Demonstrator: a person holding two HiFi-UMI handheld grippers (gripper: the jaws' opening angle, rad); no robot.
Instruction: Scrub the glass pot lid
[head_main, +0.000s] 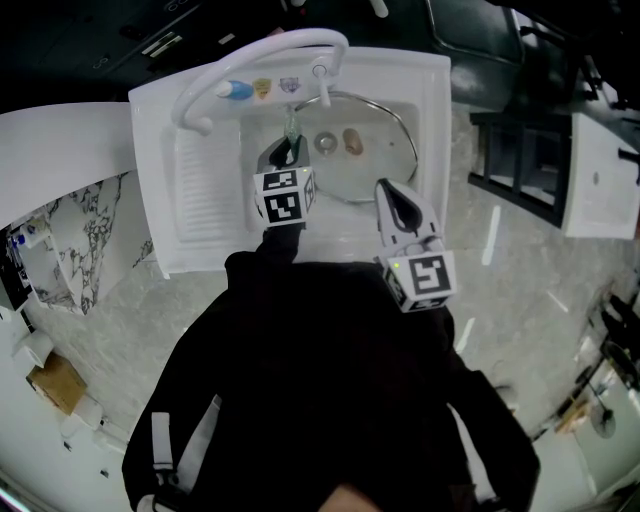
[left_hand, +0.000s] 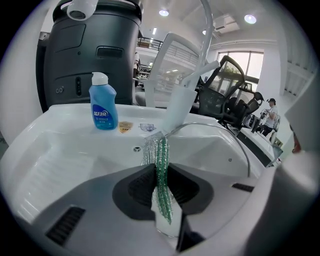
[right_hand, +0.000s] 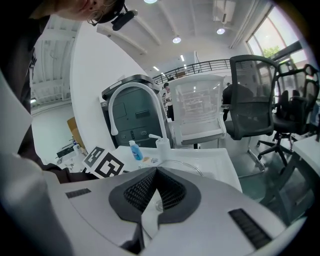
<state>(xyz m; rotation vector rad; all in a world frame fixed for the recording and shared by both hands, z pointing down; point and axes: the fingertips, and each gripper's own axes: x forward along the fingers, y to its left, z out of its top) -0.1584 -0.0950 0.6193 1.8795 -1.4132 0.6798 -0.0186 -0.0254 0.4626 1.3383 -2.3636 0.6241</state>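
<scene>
Clearly poised to scrub, the left claw (head_main: 283, 153) pinches a green mesh scourer (left_hand: 161, 172) over the glass pot lid (head_main: 385, 165) lying in the sink (head_main: 160, 150); the right claw (head_main: 398, 205) hovers closed and empty, probably to steady it.

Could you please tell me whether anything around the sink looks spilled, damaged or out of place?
Nothing stands out. The glass lid sits in the sink, the blue bottle stands upright on the ledge, and the left gripper pinches the green mesh scrubber. No spill shows.
</scene>
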